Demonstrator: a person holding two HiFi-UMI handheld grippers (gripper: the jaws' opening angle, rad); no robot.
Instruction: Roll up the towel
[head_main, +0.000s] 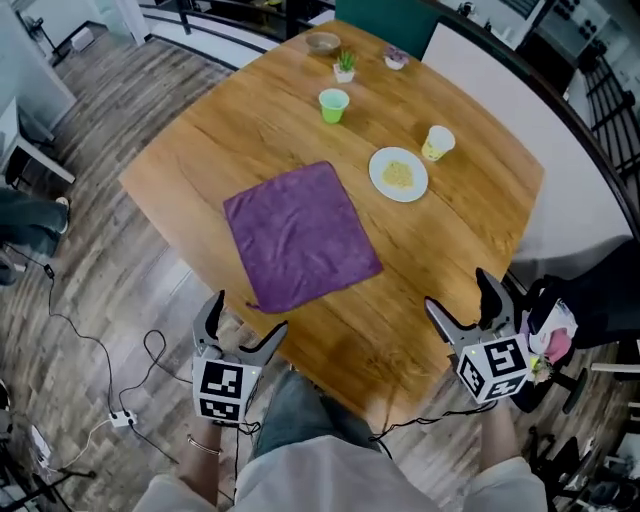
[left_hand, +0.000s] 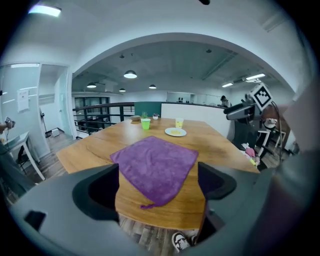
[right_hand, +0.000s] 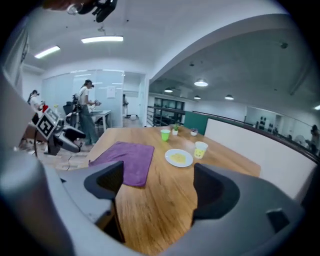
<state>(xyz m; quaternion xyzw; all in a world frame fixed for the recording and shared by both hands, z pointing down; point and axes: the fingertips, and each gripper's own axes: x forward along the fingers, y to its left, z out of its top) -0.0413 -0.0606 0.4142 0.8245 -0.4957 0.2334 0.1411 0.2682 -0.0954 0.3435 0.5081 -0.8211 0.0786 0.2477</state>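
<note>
Two grippers hover off the near edge of the table, both with jaws apart and nothing between them. The purple towel lies flat and unrolled, left of the table's centre. It is turned diamond-wise, its near corner just ahead of the left gripper. The right gripper stands well apart; the towel lies to its far left. Judgement: the left gripper is nearer.
</note>
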